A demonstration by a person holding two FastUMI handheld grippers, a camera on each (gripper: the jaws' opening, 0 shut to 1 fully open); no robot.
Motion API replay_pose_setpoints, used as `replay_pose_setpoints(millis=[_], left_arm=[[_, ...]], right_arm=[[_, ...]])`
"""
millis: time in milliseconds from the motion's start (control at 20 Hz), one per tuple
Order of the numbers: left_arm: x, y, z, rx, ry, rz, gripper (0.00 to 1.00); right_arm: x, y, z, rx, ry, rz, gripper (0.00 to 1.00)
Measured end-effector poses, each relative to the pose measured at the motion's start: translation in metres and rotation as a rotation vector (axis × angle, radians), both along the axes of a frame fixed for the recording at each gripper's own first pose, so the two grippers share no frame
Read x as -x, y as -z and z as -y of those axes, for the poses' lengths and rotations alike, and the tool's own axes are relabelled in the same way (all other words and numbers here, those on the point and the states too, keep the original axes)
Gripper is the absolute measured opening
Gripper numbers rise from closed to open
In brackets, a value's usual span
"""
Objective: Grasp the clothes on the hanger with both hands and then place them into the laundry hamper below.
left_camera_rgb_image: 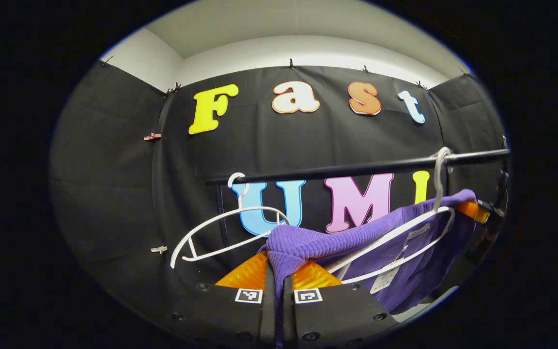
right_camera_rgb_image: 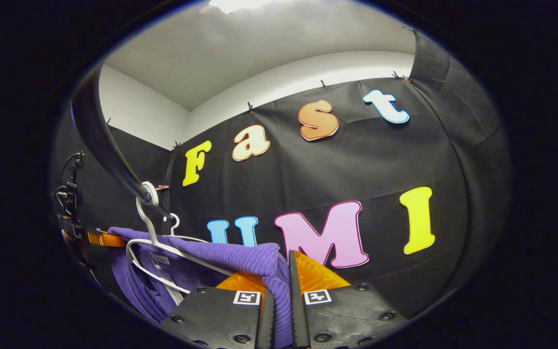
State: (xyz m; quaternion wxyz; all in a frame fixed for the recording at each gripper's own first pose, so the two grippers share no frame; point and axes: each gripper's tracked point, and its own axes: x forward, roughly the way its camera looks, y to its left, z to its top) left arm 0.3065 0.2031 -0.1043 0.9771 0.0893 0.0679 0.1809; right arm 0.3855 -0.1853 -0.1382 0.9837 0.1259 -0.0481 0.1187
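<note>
- Left gripper (left_camera_rgb_image: 278, 283): jaws clamped on the purple garment (left_camera_rgb_image: 327, 242), which drapes a white hanger (left_camera_rgb_image: 405, 237) at 3 o'clock.
- Right gripper (right_camera_rgb_image: 281, 291): jaws pinching the same garment.
- Empty hanger (left_camera_rgb_image: 225, 232) hangs on the dark rail (left_camera_rgb_image: 356, 169) at 10 o'clock.

The purple garment (left_camera_rgb_image: 337, 242) is soft ribbed knit cloth, matt, with a paper tag (left_camera_rgb_image: 385, 278) hanging below it. Its white hanger (left_camera_rgb_image: 419, 228) looks like smooth glossy plastic. Above the hanger, the dark rail (left_camera_rgb_image: 356, 169) is smooth, faintly shiny metal.

Purple garment (left_camera_rgb_image: 337, 242) hides much of its white hanger (left_camera_rgb_image: 395, 237); its tag's print is unreadable
</note>
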Motion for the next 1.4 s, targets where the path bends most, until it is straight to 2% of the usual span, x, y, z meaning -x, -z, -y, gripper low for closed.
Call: replay_pose_setpoints(millis=[100, 250, 300, 350, 500, 550, 600, 650, 750, 800, 850, 900, 950, 1000, 1050, 1250, 1400], left_arm=[[-0.002, 0.015, -0.01, 0.065, 0.021, -0.004, 0.1], [0.001, 0.033, -0.02, 0.248, 0.053, 0.037, 0.1], [0.003, 0.04, -0.017, 0.281, 0.065, 0.057, 0.1], [0.004, 0.044, -0.014, 0.277, 0.077, 0.07, 0.1], [0.009, 0.065, -0.001, 0.225, 0.102, 0.046, 0.1], [0.009, 0.072, 0.002, 0.24, 0.112, 0.04, 0.1], [0.008, 0.08, 0.005, 0.263, 0.115, 0.03, 0.1], [0.008, 0.09, 0.007, 0.28, 0.12, 0.009, 0.1], [0.014, 0.112, 0.011, 0.328, 0.131, -0.022, 0.1], [0.015, 0.125, 0.018, 0.376, 0.129, -0.038, 0.1], [0.015, 0.135, 0.024, 0.41, 0.121, -0.056, 0.1], [0.016, 0.144, 0.029, 0.426, 0.113, -0.073, 0.1], [0.018, 0.154, 0.036, 0.431, 0.109, -0.092, 0.1], [0.019, 0.165, 0.049, 0.436, 0.111, -0.106, 0.1], [0.018, 0.169, 0.059, 0.439, 0.118, -0.118, 0.1], [0.015, 0.185, 0.099, 0.469, 0.153, -0.161, 0.1], [0.011, 0.192, 0.128, 0.509, 0.197, -0.199, 0.1]], right_arm=[[-0.001, 0.002, -0.007, -0.003, -0.012, -0.017, 0.18], [0.001, -0.003, -0.014, 0.02, -0.014, 0.0, 0.18], [0.001, -0.004, -0.013, 0.032, -0.011, 0.009, 0.18], [0.001, -0.005, -0.011, 0.037, -0.003, 0.015, 0.14], [0.002, -0.009, 0.001, 0.017, 0.017, 0.02, 0.18], [0.003, -0.014, 0.003, 0.013, 0.022, 0.031, 0.23], [0.003, -0.018, 0.004, 0.017, 0.027, 0.041, 0.14], [0.005, -0.017, 0.005, 0.031, 0.028, 0.041, 0.18], [0.007, -0.014, 0.002, 0.048, 0.015, 0.036, 0.18], [0.006, -0.008, -0.001, 0.054, 0.014, 0.01, 0.14], [0.006, 0.001, 0.001, 0.064, 0.014, -0.011, 0.18], [0.005, 0.007, 0.004, 0.071, 0.025, -0.026, 0.18], [0.006, 0.011, 0.009, 0.068, 0.037, -0.039, 0.18], [0.006, 0.015, 0.013, 0.058, 0.048, -0.049, 0.14], [0.007, 0.019, 0.018, 0.053, 0.065, -0.06, 0.18], [0.014, 0.058, 0.045, 0.106, 0.162, -0.157, 0.18], [0.032, 0.092, 0.049, 0.133, 0.182, -0.245, 0.18]])
